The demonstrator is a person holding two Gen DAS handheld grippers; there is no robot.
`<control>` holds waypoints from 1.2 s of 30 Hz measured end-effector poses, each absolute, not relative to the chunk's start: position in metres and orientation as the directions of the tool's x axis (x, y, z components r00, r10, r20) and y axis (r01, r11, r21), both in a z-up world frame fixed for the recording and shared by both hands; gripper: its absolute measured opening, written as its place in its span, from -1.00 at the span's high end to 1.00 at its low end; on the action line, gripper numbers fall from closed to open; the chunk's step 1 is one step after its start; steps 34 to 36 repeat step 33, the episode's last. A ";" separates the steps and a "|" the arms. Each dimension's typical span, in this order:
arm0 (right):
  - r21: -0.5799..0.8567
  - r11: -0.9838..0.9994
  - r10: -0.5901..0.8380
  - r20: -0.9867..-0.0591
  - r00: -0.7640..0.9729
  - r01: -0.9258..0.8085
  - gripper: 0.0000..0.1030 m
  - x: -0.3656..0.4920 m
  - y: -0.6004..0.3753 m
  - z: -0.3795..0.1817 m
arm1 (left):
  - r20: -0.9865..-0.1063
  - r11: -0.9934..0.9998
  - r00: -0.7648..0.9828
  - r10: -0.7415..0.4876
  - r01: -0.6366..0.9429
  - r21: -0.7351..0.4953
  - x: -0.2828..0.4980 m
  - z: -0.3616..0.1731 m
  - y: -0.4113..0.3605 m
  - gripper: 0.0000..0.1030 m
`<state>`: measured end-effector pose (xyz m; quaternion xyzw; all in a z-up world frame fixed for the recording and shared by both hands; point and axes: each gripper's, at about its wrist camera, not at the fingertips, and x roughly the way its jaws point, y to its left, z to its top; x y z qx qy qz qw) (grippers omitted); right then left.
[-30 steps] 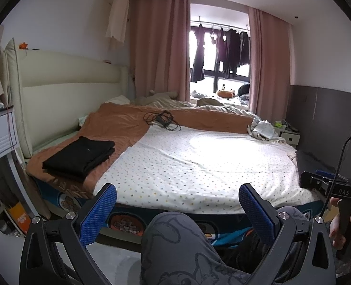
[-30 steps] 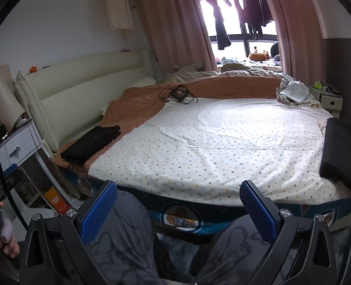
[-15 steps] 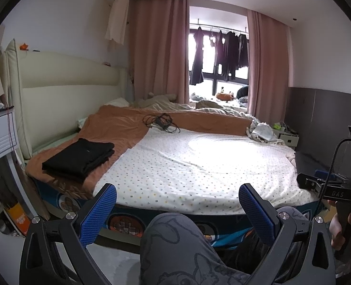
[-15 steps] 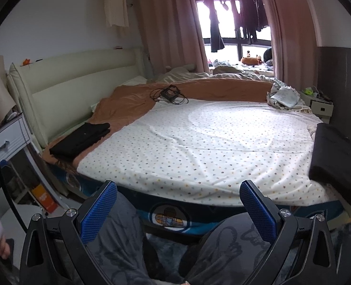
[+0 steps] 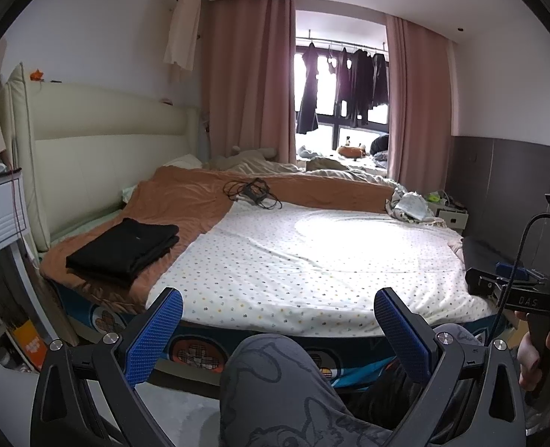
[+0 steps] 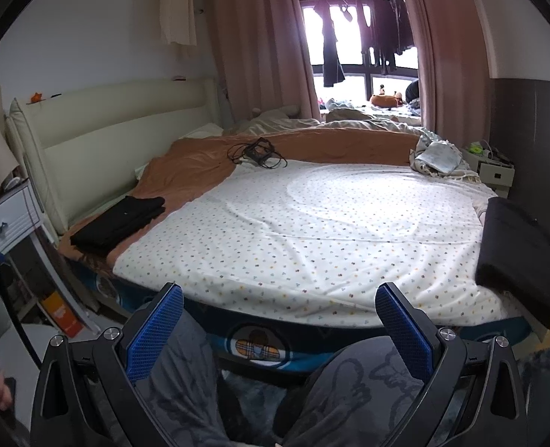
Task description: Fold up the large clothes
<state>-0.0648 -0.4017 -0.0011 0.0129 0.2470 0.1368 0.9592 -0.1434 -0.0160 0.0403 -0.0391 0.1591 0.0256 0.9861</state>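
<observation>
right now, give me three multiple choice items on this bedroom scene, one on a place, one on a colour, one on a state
1. Where does the folded black stack lie?
A. on the orange blanket
B. on the floor
C. on the windowsill

2. What colour are the pads of the tongs?
A. red
B. blue
C. green

3. How stand the left tongs and right tongs?
A. both shut on cloth
B. one open, one shut
C. both open, holding nothing

Answers:
1 A, the stack rests on the blanket near the headboard.
2 B, both pads show blue.
3 C, wide gaps, nothing between the pads.
</observation>
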 end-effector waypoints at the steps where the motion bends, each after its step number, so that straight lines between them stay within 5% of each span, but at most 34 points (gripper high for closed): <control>1: 0.093 0.962 0.270 -0.470 0.840 -0.257 -1.00 -0.065 -0.402 -0.001 | -0.316 0.996 0.948 0.038 -0.063 -0.069 -0.143 0.040 -0.016 -0.99; 36: 0.131 0.958 0.287 -0.495 0.820 -0.257 -1.00 -0.066 -0.409 -0.007 | -0.311 0.995 0.949 0.047 -0.072 -0.070 -0.149 0.044 -0.014 -0.99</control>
